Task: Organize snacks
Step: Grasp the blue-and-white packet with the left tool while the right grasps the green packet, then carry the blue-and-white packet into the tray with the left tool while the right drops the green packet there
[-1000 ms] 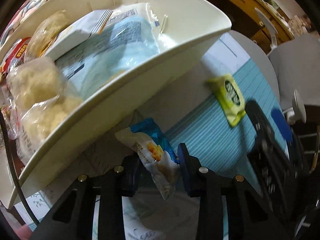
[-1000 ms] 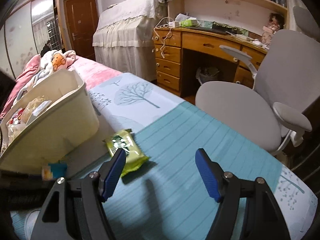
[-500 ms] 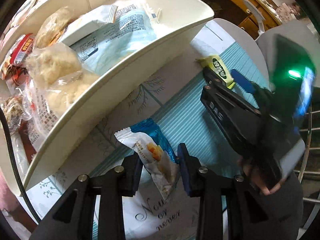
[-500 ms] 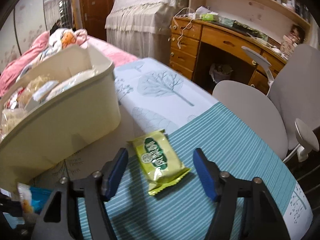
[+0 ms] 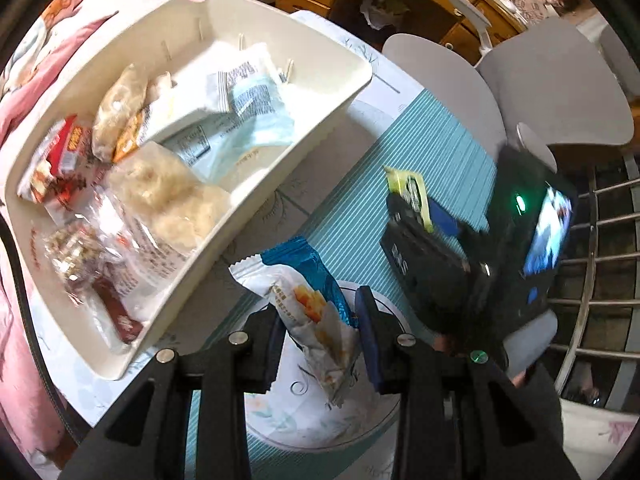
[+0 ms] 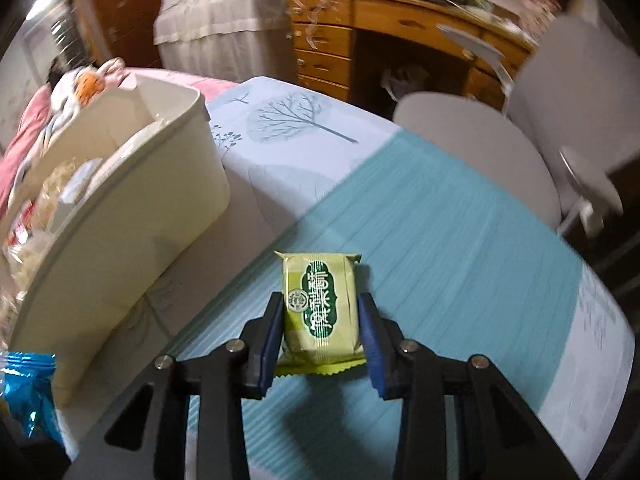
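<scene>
My left gripper (image 5: 320, 336) is shut on a blue and white snack packet (image 5: 308, 300) and holds it above the table, just right of the cream bin (image 5: 224, 236). The bin holds several snack packets. My right gripper (image 6: 322, 332) has its jaws around a green snack packet (image 6: 320, 300) that lies on the teal striped cloth; the pads sit at its two sides. The right gripper also shows in the left wrist view (image 5: 424, 232), with the green packet (image 5: 408, 188) at its tip. The blue packet shows at the right wrist view's lower left (image 6: 28, 388).
The cream bin (image 6: 120, 240) stands on the left of the table. A grey office chair (image 6: 480, 148) stands at the far table edge, with a wooden desk (image 6: 400, 40) behind it. Pink bedding (image 5: 48, 40) lies beyond the bin.
My right gripper has moved forward to the green packet and closed in around it. My left gripper has risen with the blue packet, so more of the bin's inside shows.
</scene>
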Available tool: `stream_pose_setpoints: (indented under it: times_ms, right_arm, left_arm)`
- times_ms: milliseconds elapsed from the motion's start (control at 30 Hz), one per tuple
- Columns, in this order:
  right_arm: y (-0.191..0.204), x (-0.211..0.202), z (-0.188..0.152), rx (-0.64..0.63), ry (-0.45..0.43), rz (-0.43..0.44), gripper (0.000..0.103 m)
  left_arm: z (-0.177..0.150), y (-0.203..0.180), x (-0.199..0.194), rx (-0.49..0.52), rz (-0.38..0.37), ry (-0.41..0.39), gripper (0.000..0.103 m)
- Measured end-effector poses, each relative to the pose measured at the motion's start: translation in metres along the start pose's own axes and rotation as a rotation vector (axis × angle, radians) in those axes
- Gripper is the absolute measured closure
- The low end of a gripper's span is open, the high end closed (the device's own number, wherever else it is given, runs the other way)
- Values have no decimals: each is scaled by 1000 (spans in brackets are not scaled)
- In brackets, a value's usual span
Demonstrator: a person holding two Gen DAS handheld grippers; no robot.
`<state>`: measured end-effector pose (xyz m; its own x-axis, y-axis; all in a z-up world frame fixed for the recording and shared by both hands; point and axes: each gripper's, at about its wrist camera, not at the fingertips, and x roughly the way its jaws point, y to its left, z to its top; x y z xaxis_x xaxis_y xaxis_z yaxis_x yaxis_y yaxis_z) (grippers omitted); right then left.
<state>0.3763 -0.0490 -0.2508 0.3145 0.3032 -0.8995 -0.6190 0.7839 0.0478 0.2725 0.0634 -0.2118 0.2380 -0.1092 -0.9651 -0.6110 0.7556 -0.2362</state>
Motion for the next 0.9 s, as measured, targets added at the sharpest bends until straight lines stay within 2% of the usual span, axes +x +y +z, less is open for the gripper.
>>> stream_pose_setpoints:
  times_ms: [267,467,600,700,900]
  right_arm:
    - [11,-62,-18,131,-25,-23,67]
    - [36,-106,-21,230,-83,-16,67]
    - [64,-122,-27,306,-91,-15,67]
    - [90,-137,-37,387,-131,0,67]
    - [154,-148,-55,518,-194,41,67]
  left_arm:
    - [13,17,-44,64,-99,23,71]
    - [18,37,-69,122,-125,56,71]
    - [25,45,-99,248,-135,39,70]
    - [29,58,-119,336,-127,6,70]
    - [40,100,-132,435,-103,-24,70]
